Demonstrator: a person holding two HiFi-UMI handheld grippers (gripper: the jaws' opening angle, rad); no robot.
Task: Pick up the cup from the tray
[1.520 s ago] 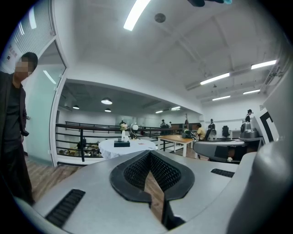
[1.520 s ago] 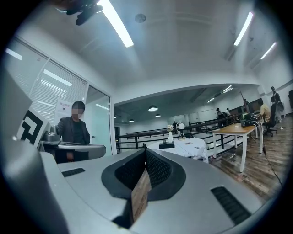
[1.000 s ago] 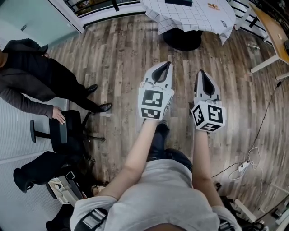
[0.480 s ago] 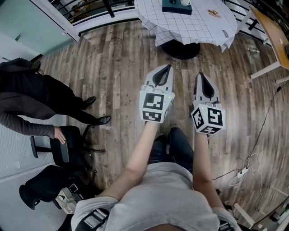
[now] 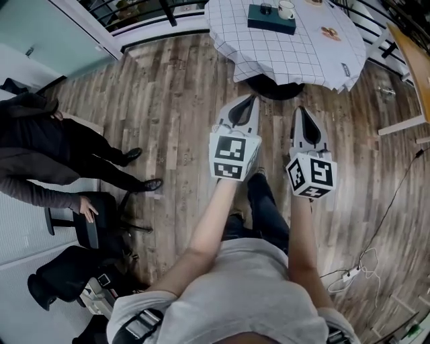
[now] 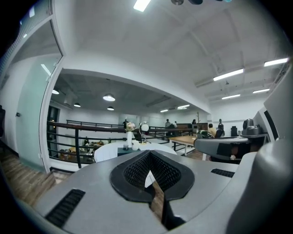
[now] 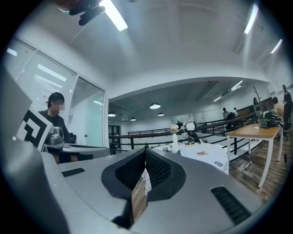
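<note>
A round table with a checked cloth [image 5: 295, 47] stands ahead. On it lies a dark teal tray [image 5: 271, 20] carrying a white cup [image 5: 286, 9] and a small dark glass [image 5: 266, 8]. My left gripper [image 5: 254, 96] and right gripper [image 5: 299, 107] are held side by side over the wooden floor, well short of the table, both shut and empty. In the left gripper view the left gripper [image 6: 149, 153] points at the distant tray [image 6: 127, 151] and cup [image 6: 134, 146]. Past the right gripper [image 7: 146, 148], the right gripper view shows the cup [image 7: 175, 148] small and far.
A person in dark clothes [image 5: 40, 148] stands at the left by an office chair [image 5: 94, 215]. A wooden desk [image 5: 413, 60] is at the right, a railing [image 5: 148, 10] runs behind the table, and cables [image 5: 349, 272] lie on the floor. A white vase [image 6: 129, 137] stands on the table.
The table has come closer and lower in the head view, and the tray with the cup has come fully into sight. Both grippers have travelled forward together, still shut.
</note>
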